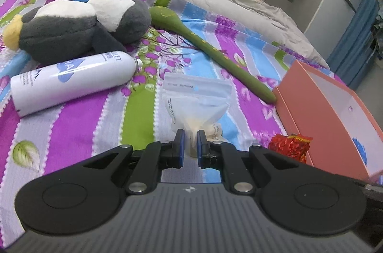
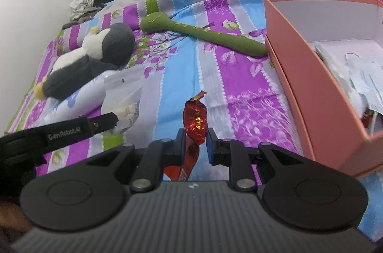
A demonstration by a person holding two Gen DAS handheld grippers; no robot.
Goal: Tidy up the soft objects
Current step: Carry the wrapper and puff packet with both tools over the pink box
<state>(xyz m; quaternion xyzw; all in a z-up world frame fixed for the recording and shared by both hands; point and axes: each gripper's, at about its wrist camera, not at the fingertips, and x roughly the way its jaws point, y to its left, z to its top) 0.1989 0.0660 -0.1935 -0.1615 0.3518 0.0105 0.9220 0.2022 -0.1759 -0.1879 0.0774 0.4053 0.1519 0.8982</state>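
Both hands are loaded. The left gripper (image 1: 190, 133) pinches a clear zip pouch (image 1: 196, 100) by its lower end, above the striped bedspread (image 1: 79, 119). The right gripper (image 2: 195, 133) clamps a red foil packet (image 2: 195, 119). The pink box (image 2: 308, 85) sits to the right (masks already inside). Carry the packet over the near wall before letting go, then the pouch; keep each grip firm, since thin film slips.

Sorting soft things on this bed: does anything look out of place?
Yes: the white spray can, lying on its side against the plush penguin, looks rigid, not soft. Nothing appears spilled or damaged.
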